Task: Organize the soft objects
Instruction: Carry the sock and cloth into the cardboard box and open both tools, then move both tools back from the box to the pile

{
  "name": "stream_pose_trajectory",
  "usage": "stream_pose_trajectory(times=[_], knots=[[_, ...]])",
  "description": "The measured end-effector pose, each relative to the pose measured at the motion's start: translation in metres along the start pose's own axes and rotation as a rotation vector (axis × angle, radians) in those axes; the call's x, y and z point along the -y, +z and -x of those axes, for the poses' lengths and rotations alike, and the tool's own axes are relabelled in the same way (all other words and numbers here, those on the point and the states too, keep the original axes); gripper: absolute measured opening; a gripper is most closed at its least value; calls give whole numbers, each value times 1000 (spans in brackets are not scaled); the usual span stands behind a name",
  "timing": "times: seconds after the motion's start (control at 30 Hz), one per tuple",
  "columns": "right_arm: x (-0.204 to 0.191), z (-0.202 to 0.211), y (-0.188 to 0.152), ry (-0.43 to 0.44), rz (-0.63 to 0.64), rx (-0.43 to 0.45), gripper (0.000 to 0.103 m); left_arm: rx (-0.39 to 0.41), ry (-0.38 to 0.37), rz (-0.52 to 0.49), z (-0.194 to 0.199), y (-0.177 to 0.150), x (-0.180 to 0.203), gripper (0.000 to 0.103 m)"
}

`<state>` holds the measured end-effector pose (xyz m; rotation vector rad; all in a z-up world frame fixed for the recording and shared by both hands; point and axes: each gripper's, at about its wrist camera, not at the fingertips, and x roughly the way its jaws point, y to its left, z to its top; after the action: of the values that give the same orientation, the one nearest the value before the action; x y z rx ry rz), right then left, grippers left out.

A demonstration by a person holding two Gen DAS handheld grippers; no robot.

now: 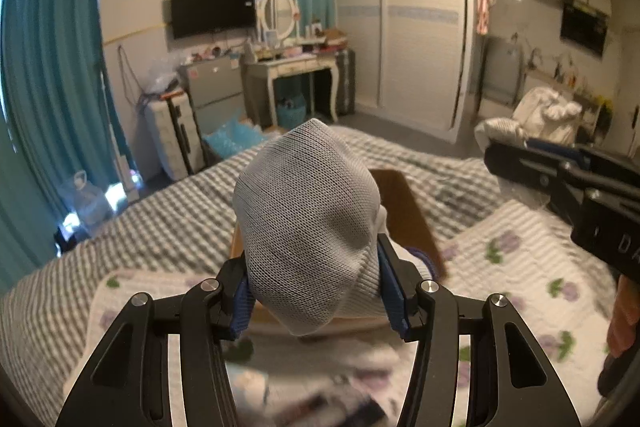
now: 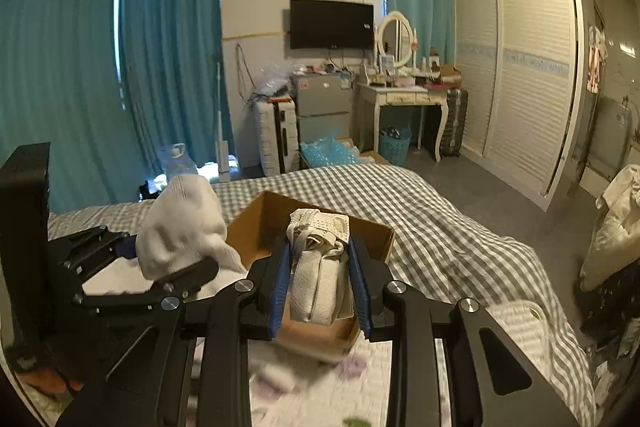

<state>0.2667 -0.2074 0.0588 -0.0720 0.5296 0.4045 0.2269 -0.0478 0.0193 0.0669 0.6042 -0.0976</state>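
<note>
- Left gripper (image 1: 316,291): jaws part-closed, clamped on a bundled grey sock (image 1: 308,227), held above the bed (image 1: 160,227).
- Right gripper (image 2: 320,283): jaws narrow, pinching a rolled white cloth (image 2: 318,283).
- Cardboard box (image 2: 256,227) sits on bed just ahead, open top.
- Step: carry phase, both items airborne, approx. over box.
- Next: lower each into box, release; avoid the two grippers clashing, they are close.

Grey-white sock (image 1: 308,223) bunched upright; cream rolled sock (image 2: 320,267) over cardboard box (image 2: 260,223).
</note>
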Motion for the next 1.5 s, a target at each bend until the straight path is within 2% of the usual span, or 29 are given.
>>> stream_pose_trajectory(times=[0.13,0.27,0.33,0.4,0.47,0.5,0.6,0.73,0.83,1.0,1.03,1.07,1.1,1.17,1.27,1.33,1.5], knots=[[14,-69,0,12,-22,-99,28,-57,-5,-26,-53,-2,-3,52],[22,-120,-9,-3,-12,-160,28,-98,15,-76,-83,-10,-6,55],[26,-129,-16,0,-17,-163,28,-104,9,-93,-88,-14,-6,59],[29,-136,-16,19,-34,-161,32,-109,6,-108,-89,-17,-4,71],[34,-134,-19,20,-48,-162,67,-106,18,-111,-86,-19,-2,74],[35,-129,-17,3,-49,-138,70,-107,28,-115,-85,-18,-1,74],[33,-106,-12,-36,-27,-101,71,-105,57,-126,-76,-15,4,74],[29,-65,4,-56,-19,-53,71,-69,71,-115,-39,-6,-1,74],[22,-23,19,-82,1,-20,72,-17,95,-109,6,6,-7,74],[-3,55,33,-101,52,14,82,114,142,-108,96,18,-18,75],[-8,66,33,-104,65,20,83,136,148,-109,113,17,-18,76],[-14,78,33,-105,83,26,88,153,151,-106,129,16,-22,86],[-22,91,31,-108,98,32,91,169,155,-99,139,15,-26,91],[-36,111,25,-101,118,42,97,197,171,-88,161,8,-33,93],[-55,130,10,-74,142,42,103,178,172,-66,174,-6,-45,93],[-65,134,-1,-61,152,36,103,148,163,-66,174,-21,-51,92],[-103,108,-41,10,176,-35,103,112,171,-58,160,-66,-63,92]])
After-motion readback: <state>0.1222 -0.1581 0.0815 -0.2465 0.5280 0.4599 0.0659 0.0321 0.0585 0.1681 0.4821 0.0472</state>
